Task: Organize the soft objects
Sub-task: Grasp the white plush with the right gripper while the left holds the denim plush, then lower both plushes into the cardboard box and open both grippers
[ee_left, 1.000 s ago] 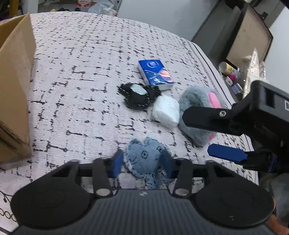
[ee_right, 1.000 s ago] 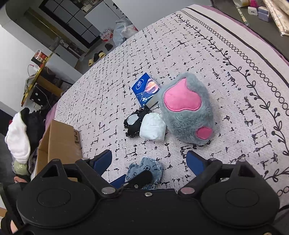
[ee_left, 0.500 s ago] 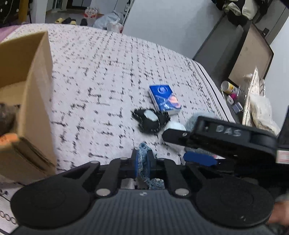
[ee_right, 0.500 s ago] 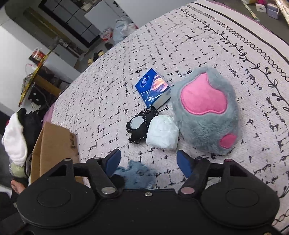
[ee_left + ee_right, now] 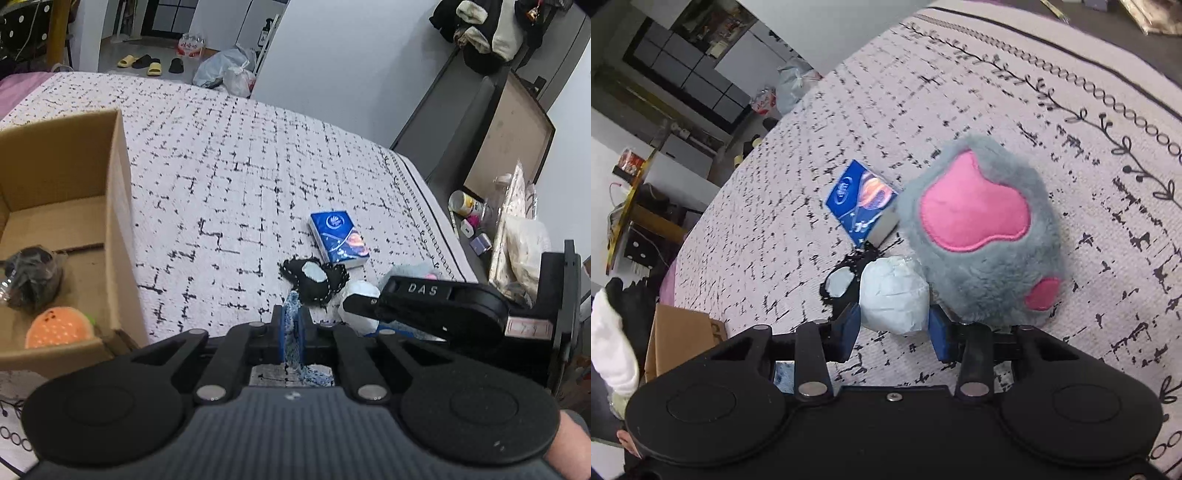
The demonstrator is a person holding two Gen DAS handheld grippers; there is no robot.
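Observation:
My left gripper (image 5: 292, 332) is shut on a blue denim toy (image 5: 293, 325), squeezed thin between the pads and held above the bedspread. My right gripper (image 5: 895, 330) is open, its pads either side of a white soft ball (image 5: 894, 295), which also shows in the left wrist view (image 5: 360, 295). A grey and pink plush paw (image 5: 982, 229) lies just right of the ball. A black pouch (image 5: 314, 277) and a blue tissue pack (image 5: 338, 238) lie beyond. The cardboard box (image 5: 118, 206) stands at the left and holds an orange plush (image 5: 59, 326) and a dark bundle (image 5: 35, 277).
The patterned bedspread (image 5: 221, 166) covers the bed; its right edge drops to a floor with bottles and bags (image 5: 480, 221). The right gripper's body (image 5: 443, 306) crosses the left wrist view. Shoes and bags (image 5: 155, 64) lie beyond the far edge.
My left gripper closed on the denim toy and lifted it, swinging toward the box. My right gripper moved forward and down, so that its pads flank the white ball.

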